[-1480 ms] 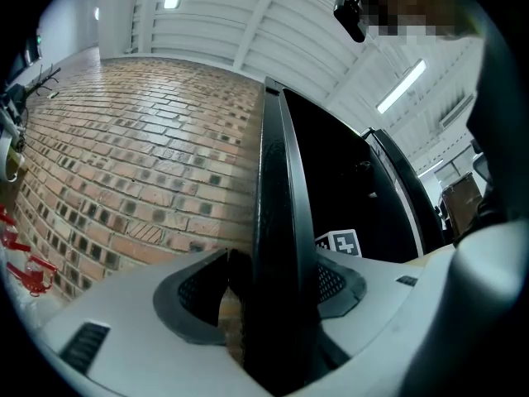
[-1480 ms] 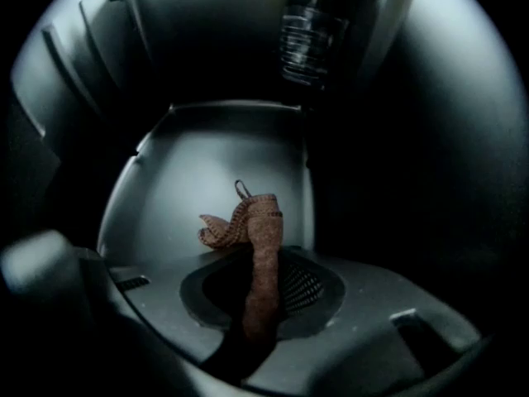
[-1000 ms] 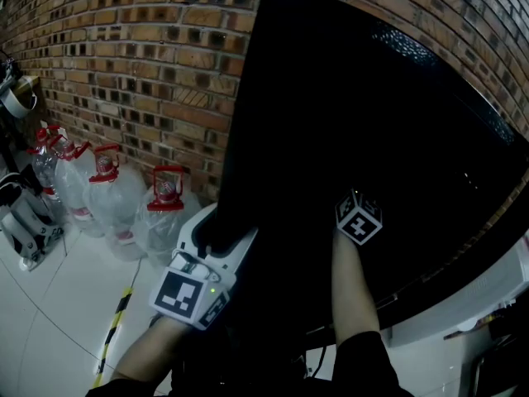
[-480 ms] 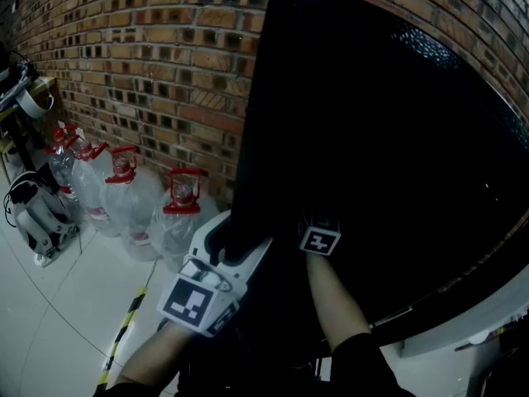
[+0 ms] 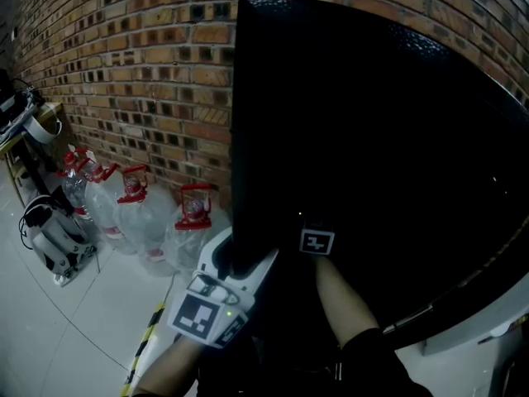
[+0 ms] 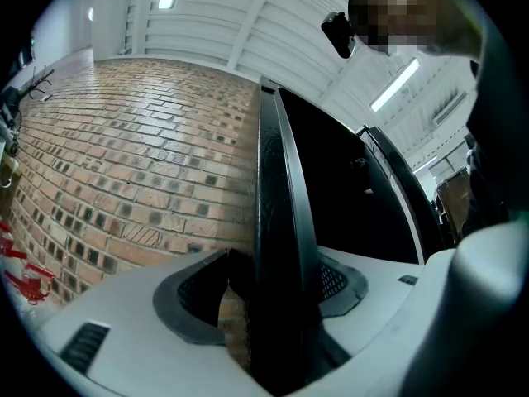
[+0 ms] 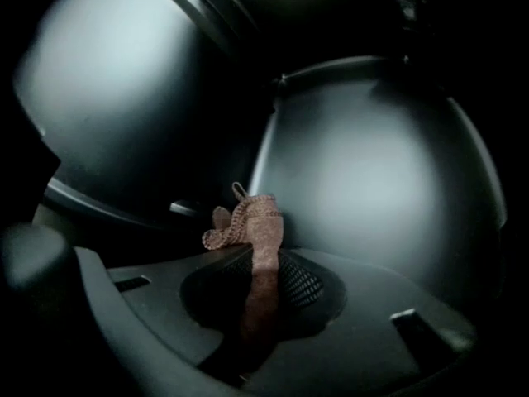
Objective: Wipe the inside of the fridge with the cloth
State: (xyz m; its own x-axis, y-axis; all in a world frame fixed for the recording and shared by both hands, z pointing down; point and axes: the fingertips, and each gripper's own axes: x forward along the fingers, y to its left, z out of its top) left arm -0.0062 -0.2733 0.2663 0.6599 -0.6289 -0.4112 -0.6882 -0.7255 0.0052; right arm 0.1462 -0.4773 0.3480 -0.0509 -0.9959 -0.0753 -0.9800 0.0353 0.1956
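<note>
The left hand-held gripper (image 6: 274,292) is clamped on the thin edge of the black fridge door (image 6: 281,188), one jaw on each side of the panel, with its pads against it. In the head view this gripper sits at the door's left edge, low down, just in front of a brick wall (image 5: 124,73). The right hand-held gripper (image 7: 260,281) is pinched shut on the cloth (image 7: 252,222), a brownish knitted strip that runs between the jaws and bunches up just past their tips. That gripper is inside the fridge, and the bunched end of the cloth lies near the corner where two smooth grey inner walls (image 7: 380,197) meet; whether it touches them I cannot tell. From the head view only the right gripper's marker cube (image 5: 316,241) and the forearm show against the dark. Clear bottles (image 5: 140,213) with red caps stand on the pale floor (image 5: 83,304) along the wall.
</note>
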